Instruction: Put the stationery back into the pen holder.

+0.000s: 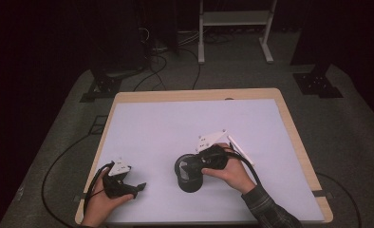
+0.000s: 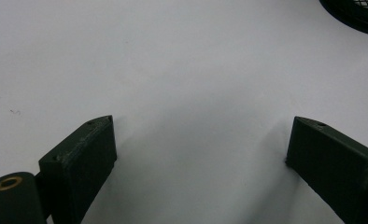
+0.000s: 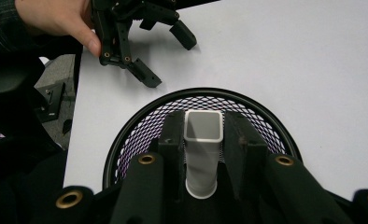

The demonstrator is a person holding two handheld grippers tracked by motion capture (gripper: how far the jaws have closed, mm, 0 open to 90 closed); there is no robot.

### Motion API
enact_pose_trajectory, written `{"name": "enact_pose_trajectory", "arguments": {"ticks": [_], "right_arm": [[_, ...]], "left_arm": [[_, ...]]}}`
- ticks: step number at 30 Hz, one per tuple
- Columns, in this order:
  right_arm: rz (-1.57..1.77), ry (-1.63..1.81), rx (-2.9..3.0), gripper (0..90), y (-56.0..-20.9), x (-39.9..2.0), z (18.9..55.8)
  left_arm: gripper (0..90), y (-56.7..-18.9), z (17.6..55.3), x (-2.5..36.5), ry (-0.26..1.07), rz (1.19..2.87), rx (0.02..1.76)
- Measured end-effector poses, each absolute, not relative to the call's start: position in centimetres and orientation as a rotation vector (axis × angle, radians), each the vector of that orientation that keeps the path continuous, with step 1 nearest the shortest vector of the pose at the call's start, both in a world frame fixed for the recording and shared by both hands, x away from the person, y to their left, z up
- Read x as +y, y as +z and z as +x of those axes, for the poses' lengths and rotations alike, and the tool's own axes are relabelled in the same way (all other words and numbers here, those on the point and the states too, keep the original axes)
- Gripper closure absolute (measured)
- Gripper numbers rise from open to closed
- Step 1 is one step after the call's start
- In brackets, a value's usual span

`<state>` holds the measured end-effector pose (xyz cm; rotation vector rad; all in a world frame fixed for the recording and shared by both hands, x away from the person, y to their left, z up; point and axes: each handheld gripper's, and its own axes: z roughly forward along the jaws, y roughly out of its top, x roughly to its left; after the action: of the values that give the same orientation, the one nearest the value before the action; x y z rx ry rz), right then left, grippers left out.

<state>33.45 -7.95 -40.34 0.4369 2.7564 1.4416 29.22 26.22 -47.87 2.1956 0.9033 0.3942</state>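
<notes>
A: Where is the tube [image 3: 201, 154]?
B: Clamped in the right gripper's [image 3: 202, 140] fingers, over the mesh cup [image 3: 126, 135] near the table's middle.
A: Advice?
B: Lower it straight inside before letting go; the left gripper [image 2: 201, 149], fingers apart, waits at the near left.

I can read no text, label, brand, number or sign anywhere here: nothing on the white table [image 1: 175, 123], nothing on the black mesh basket [image 3: 126, 135], and nothing on the grey tube [image 3: 201, 140] that I hold.
</notes>
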Motion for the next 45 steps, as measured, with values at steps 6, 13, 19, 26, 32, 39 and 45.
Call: {"name": "enact_pose_trajectory", "arguments": {"ticks": [6, 13, 19, 26, 32, 39, 45], "right_arm": [[0.422, 1.467, 2.740, 68.5, -39.8, -8.1, 33.0], [0.425, 1.473, 2.719, 68.2, -39.1, -8.7, 32.8], [0.447, 1.472, 2.692, 67.3, -38.5, -9.6, 32.8], [0.481, 1.463, 2.659, 66.6, -38.0, -10.8, 33.0], [0.509, 1.465, 2.635, 66.2, -37.7, -11.9, 33.2], [0.550, 1.463, 2.607, 66.2, -37.6, -13.1, 33.4], [0.580, 1.465, 2.587, 66.2, -37.5, -14.0, 33.6]], "left_arm": [[7.6, -47.9, 29.2, 26.2, 0.394, 2.199, 0.901], [7.6, -47.9, 29.2, 26.2, 0.394, 2.197, 0.901], [7.6, -47.9, 29.2, 26.2, 0.394, 2.199, 0.901], [7.6, -47.9, 29.2, 26.2, 0.394, 2.199, 0.901], [7.6, -47.9, 29.2, 26.2, 0.395, 2.197, 0.901], [7.6, -47.9, 29.2, 26.2, 0.393, 2.199, 0.902], [7.6, -47.9, 29.2, 26.2, 0.393, 2.198, 0.902]]}}
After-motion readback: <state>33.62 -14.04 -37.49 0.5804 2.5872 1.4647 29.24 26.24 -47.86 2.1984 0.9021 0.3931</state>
